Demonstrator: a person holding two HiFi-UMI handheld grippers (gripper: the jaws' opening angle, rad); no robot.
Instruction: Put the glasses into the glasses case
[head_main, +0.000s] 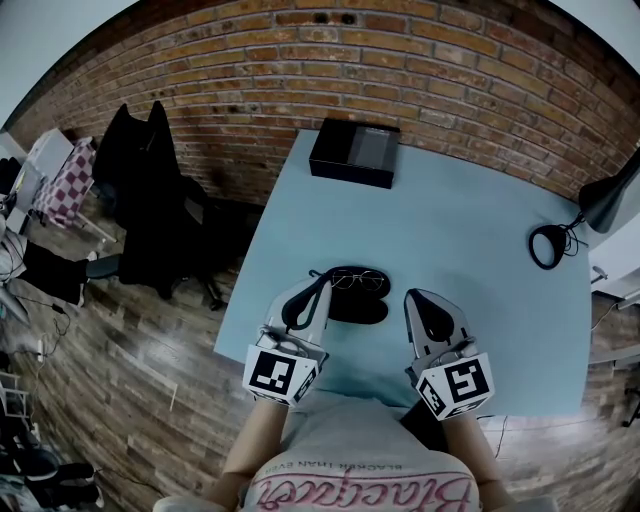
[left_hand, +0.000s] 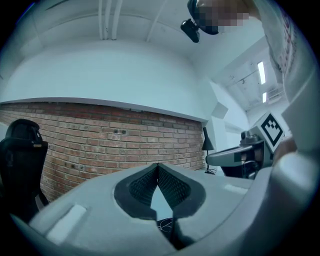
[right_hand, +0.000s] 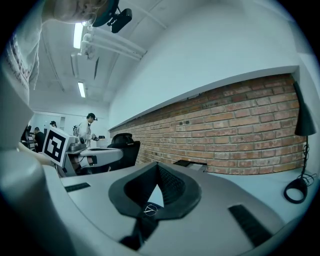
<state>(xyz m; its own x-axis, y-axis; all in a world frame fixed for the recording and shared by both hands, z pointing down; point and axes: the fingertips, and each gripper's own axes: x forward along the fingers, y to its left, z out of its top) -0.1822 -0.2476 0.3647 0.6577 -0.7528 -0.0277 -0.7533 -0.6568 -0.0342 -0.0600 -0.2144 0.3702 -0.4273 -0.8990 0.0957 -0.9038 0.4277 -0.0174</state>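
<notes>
A black glasses case (head_main: 359, 309) lies open on the light blue table (head_main: 470, 230), just ahead of me. Thin wire-frame glasses (head_main: 358, 280) rest on its far half. My left gripper (head_main: 321, 282) is shut and empty, its tip right beside the case's left end. My right gripper (head_main: 414, 297) is also shut and empty, a short way right of the case. In the left gripper view the jaws (left_hand: 158, 168) meet at the tip. The right gripper view shows its jaws (right_hand: 157, 166) closed the same way. Both cameras look out over the table, so the case is mostly hidden.
A black box (head_main: 354, 152) sits at the table's far edge by the brick wall. A desk lamp (head_main: 608, 200) with a round base (head_main: 547, 246) stands at the far right. A black office chair (head_main: 150, 200) is on the floor to the left.
</notes>
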